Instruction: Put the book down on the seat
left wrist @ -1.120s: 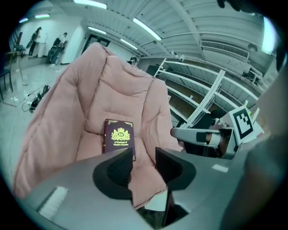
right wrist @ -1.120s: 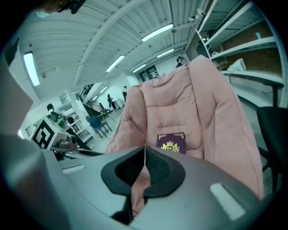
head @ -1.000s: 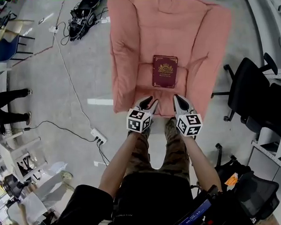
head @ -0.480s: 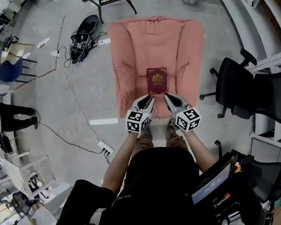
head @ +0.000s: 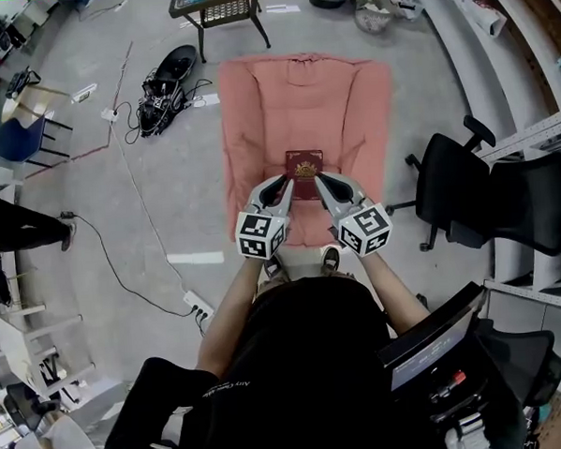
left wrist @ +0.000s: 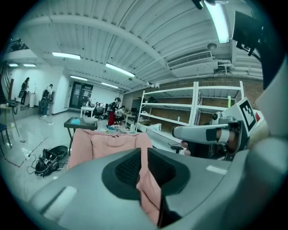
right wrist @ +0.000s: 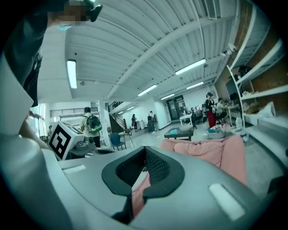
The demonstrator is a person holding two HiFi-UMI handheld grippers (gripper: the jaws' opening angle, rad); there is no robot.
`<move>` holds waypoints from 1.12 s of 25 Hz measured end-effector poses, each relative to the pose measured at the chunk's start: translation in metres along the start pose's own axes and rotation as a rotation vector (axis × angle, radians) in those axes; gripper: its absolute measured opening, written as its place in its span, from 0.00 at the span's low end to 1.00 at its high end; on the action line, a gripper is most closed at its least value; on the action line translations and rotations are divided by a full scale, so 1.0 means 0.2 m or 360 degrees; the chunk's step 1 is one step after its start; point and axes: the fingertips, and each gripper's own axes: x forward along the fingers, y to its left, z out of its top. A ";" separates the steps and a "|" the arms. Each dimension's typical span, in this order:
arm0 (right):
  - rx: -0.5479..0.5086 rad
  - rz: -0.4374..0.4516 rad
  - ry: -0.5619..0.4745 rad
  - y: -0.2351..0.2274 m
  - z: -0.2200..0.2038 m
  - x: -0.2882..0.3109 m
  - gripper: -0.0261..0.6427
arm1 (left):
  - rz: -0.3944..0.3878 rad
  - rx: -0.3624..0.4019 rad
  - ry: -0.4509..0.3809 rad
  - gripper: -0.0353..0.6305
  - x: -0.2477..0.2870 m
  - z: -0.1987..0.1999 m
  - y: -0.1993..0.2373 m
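While both grippers are held over the near end of the seat (head: 256,107), the book (head: 304,169) lies flat on the seat cushion, cover up. Its long axis runs from the person towards the backrest. The dark red cover carries a gold crest; any lettering is too small to read.

The left gripper (head: 283,184) has just been closing. Its jaws now stand almost together with a slim gap, and nothing is between them. The right gripper (head: 319,181) has its jaws pressed together and is empty. Each gripper carries a cube with black-and-white square markers.

The pink padded seat rests on a grey concrete floor (head: 167,206). Cables (head: 127,152) and a power strip (head: 197,306) lie to the left, and a black office chair (head: 466,186) stands to the right. Metal shelving (left wrist: 180,108) lines a brick wall.
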 end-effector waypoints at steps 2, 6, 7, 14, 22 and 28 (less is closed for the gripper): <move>-0.0134 -0.0017 -0.0049 0.03 0.09 0.02 0.06 | 0.0008 0.0062 -0.0050 0.12 0.00 0.09 0.01; -0.0324 -0.0054 -0.0146 0.06 0.26 0.03 0.06 | 0.0024 0.0171 -0.0162 0.10 0.01 0.26 0.01; -0.0351 -0.0064 -0.0172 0.06 0.30 0.03 0.06 | 0.0025 0.0196 -0.0187 0.10 0.02 0.30 0.00; -0.0467 -0.0166 -0.0401 0.05 0.64 -0.01 0.06 | 0.0027 0.0355 -0.0430 0.09 0.00 0.67 -0.09; -0.0601 -0.0253 -0.0600 0.08 0.81 -0.09 0.06 | 0.0098 0.0601 -0.0705 0.07 -0.07 0.90 -0.18; -0.0513 -0.0315 -0.0493 -0.01 0.58 -0.07 0.06 | 0.0129 0.0566 -0.0648 0.05 -0.05 0.74 -0.15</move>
